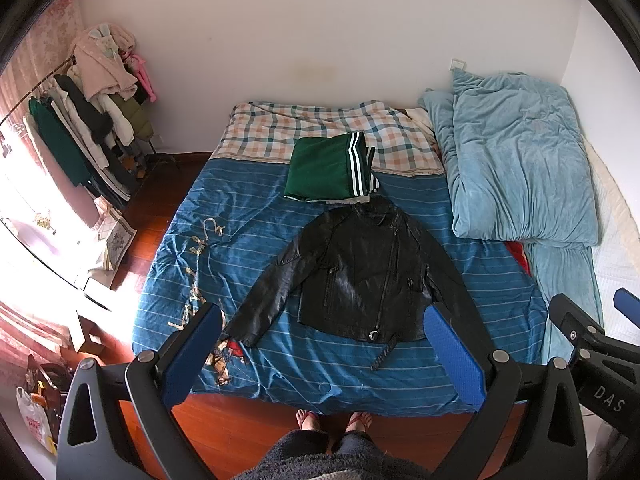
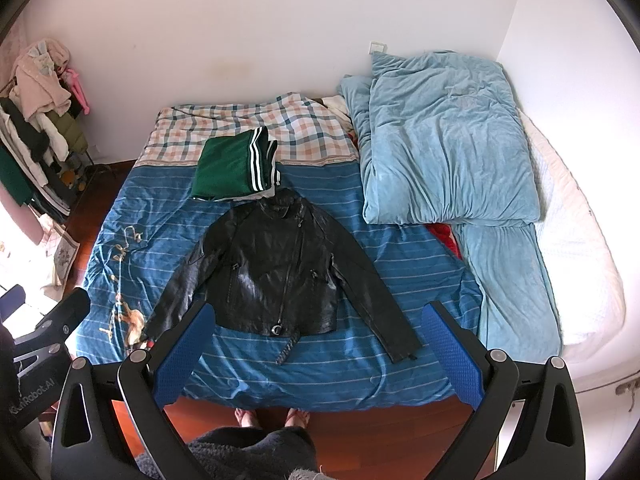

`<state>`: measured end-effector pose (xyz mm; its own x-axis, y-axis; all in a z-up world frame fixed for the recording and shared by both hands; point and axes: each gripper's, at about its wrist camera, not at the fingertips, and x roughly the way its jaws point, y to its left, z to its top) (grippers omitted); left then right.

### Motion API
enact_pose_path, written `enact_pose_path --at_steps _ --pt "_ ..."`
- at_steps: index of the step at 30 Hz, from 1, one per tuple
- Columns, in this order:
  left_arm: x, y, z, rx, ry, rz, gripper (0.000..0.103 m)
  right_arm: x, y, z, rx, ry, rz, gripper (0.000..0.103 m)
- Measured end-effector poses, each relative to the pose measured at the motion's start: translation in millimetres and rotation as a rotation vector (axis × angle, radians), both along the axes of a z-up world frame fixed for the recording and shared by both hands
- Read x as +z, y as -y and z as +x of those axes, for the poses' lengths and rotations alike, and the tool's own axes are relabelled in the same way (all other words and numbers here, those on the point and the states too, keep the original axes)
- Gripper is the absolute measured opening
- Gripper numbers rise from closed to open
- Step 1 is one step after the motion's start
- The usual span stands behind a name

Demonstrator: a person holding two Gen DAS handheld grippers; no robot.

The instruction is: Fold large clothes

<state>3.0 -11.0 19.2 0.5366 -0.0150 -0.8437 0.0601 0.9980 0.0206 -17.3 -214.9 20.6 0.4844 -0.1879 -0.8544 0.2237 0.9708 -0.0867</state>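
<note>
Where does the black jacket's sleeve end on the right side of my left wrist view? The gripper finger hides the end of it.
Observer: In the right wrist view the black jacket has that cuff lying flat on the blue striped bedspread, short of the bed's near edge.
Operator: Is the right gripper open? I see only part of it.
Observer: Yes. The right gripper is open wide with nothing between its fingers.
Operator: What lies beyond the light blue duvet?
Observer: A white quilted cover runs along the bed's right side, all the way to the near corner.
</note>
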Motion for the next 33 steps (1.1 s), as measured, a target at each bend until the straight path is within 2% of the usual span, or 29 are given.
enact_pose_path --at_steps 8,13,18,22,24,25,26,28,29,33 --pt "1 2 2 -0.004 -0.002 -0.005 0.103 0 0 0 -0.003 0.001 -0.001 0.103" --pt "3 6 16 -0.013 -0.003 -0.003 0.103 16 -4 18 -0.028 -0.006 0.005 0.103" --pt "-19 7 41 -0.022 0.034 0.037 0.103 -7 0 39 -0.061 0.027 0.022 0.103" --pt "-64 9 69 -0.028 0.092 0.118 0.103 -66 26 59 -0.160 0.023 0.028 0.103" --pt "-92 14 89 -0.018 0.094 0.152 0.103 -107 55 69 -0.251 -0.005 0.084 0.103" --pt "-106 16 99 -0.017 0.087 0.159 0.103 -126 69 73 -0.290 -0.022 0.113 0.100" --pt "-123 18 113 -0.009 0.069 0.178 0.103 -152 88 78 -0.335 -0.056 0.153 0.096" --pt "-154 26 134 0.006 0.044 0.189 0.103 -204 121 85 -0.404 -0.122 0.221 0.071" --pt "-173 31 146 0.019 0.028 0.203 0.103 -238 143 88 -0.448 -0.164 0.279 0.068" --pt "-242 47 176 0.060 -0.031 0.268 0.103 -357 212 84 -0.589 -0.212 0.483 0.066"
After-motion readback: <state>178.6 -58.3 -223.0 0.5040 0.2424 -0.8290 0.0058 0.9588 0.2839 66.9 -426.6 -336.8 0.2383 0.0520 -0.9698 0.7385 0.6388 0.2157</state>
